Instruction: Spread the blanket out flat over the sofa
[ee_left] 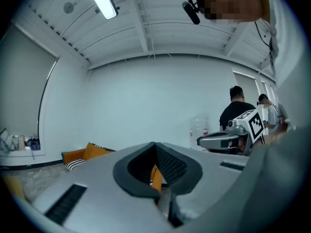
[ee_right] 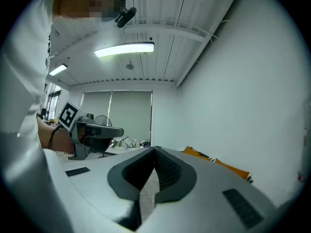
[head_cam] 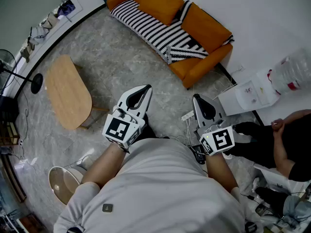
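As both are held out ahead of the person (head_cam: 165,193), left gripper (head_cam: 145,89): jaws brought together, tips meeting, nothing between them.
Right gripper (head_cam: 197,97): jaws fully together, likewise empty.
Blanket (head_cam: 155,30): black-and-white striped; lies along the sofa seat, its right-hand end bunched in folds.
Sofa (head_cam: 206,64): orange; well apart from both grippers, across the floor (head_cam: 121,67).
Direction: blanket lies ahead of and beyond both grippers; both point roughly toward it.
Long axis: sofa and blanket run diagonally in the head view, from far left to near right.
Nearer gripper: right, as judged; the sofa's near end sits closest to it, and the bunched folds lie at that end.
Desk (head_cam: 68,91): low, wooden; stands left of the line of approach.
Count: two grippers, one blanket, one sofa, one desk, one loose orange cushion (head_cam: 158,4) clearly seen.
Next move, as judged: approach first; neither gripper reaches the blanket from here.
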{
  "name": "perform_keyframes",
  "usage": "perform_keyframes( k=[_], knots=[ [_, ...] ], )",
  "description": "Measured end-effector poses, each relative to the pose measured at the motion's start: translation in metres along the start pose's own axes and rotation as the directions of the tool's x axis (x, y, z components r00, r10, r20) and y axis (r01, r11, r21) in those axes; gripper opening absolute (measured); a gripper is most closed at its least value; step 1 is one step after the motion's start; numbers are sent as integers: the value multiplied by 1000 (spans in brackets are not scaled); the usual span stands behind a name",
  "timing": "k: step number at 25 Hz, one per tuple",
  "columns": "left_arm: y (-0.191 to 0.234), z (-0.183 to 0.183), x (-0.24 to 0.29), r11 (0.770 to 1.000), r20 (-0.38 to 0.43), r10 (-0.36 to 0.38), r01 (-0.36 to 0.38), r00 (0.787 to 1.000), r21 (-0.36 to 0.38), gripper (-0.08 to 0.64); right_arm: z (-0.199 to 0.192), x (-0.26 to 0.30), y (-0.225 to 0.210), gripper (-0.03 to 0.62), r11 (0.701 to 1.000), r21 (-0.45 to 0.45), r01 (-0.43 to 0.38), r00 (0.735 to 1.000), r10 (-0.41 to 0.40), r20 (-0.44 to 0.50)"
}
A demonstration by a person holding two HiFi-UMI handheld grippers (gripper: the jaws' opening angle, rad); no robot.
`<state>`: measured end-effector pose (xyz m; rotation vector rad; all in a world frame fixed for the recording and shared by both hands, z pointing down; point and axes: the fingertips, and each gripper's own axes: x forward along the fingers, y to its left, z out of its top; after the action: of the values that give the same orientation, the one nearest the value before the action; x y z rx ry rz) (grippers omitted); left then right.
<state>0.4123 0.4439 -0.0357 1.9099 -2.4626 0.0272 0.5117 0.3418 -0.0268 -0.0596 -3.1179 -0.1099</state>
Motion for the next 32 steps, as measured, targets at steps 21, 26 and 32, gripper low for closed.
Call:
perform_keyframes(
  k=[21,26,32],
  knots=[
    [145,-25,40,997,-40,-32,30,999,-69,6,-20,135,-16,26,998,40,45,995,-41,-94],
    [198,-22,58,996,-53,-64,60,997,-70,6,-18,188,-25,26,995,62,83,990,-75,-121],
    [230,-28,82,991,-71,-101,94,992,-90,6,-19,223,-42,26,989,75,125,984,-114,-137]
  ],
)
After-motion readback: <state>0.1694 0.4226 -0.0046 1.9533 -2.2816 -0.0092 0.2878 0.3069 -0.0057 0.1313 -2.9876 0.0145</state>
